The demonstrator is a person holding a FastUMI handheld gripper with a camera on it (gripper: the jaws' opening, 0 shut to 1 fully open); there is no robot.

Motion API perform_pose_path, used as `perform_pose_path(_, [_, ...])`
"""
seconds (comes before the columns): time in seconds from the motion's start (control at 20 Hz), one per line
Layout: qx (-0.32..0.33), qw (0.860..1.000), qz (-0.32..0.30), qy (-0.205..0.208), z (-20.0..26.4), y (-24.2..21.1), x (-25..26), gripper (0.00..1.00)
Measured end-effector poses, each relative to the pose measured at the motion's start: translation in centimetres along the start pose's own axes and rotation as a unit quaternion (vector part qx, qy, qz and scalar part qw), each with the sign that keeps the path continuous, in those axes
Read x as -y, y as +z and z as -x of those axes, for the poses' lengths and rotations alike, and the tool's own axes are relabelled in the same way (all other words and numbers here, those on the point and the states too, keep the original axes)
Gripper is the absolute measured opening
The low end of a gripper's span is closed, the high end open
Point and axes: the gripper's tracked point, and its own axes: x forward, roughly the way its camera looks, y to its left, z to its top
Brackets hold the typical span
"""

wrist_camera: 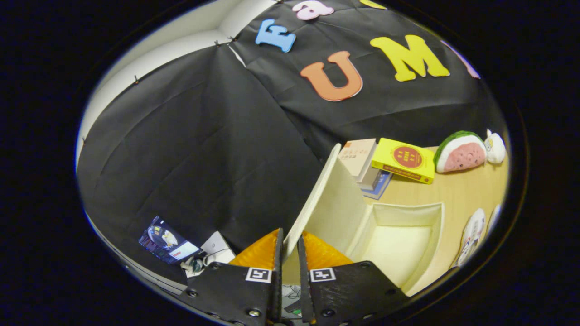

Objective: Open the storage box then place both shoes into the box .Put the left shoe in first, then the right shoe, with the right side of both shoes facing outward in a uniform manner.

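Gripper (288, 253) pinches the raised lid (317, 194) edge; open storage box (398, 240) lies just ahead.

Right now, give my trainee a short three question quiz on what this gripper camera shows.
1. True or false: the hand-held gripper has its fingers closed on the edge of the storage box lid.
2. What is inside the storage box? A) one shoe B) two shoes C) nothing visible
3. Fill in: the watermelon plush sits on the table beside the yellow ____.

Key:
1. True. The lid is raised and pinched between both fingers.
2. C. The visible interior is bare; shoes lie on the table beside the box.
3. Book.
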Motion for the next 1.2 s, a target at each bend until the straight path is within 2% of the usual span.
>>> perform_pose_path(0.05, [-0.006, 1.0, 0.017, 0.005, -0.7, -0.3, -1.1, 0.19])
perform_pose_path(0.2, [-0.004, 0.998, 0.066, 0.021, -2.4, 0.1, -3.9, 0.64])
perform_pose_path(0.3, [0.005, 0.994, 0.103, 0.022, -2.5, 0.4, -5.0, 0.76])
perform_pose_path(0.4, [0.022, 0.99, 0.136, 0.02, -2.1, 0.6, -5.4, 0.79])
perform_pose_path(0.55, [0.053, 0.983, 0.175, -0.01, -0.7, 1.5, -3.5, 0.86])
perform_pose_path(0.6, [0.063, 0.982, 0.178, -0.02, -0.1, 1.9, -2.7, 0.9])
perform_pose_path(0.8, [0.098, 0.976, 0.178, -0.075, 3.1, 3.6, 2.9, 0.91])
perform_pose_path(1.1, [0.151, 0.962, 0.152, -0.168, 12.2, 5.5, 13.1, 0.91])
perform_pose_path(1.2, [0.168, 0.953, 0.146, -0.205, 16.0, 5.3, 16.8, 0.91])
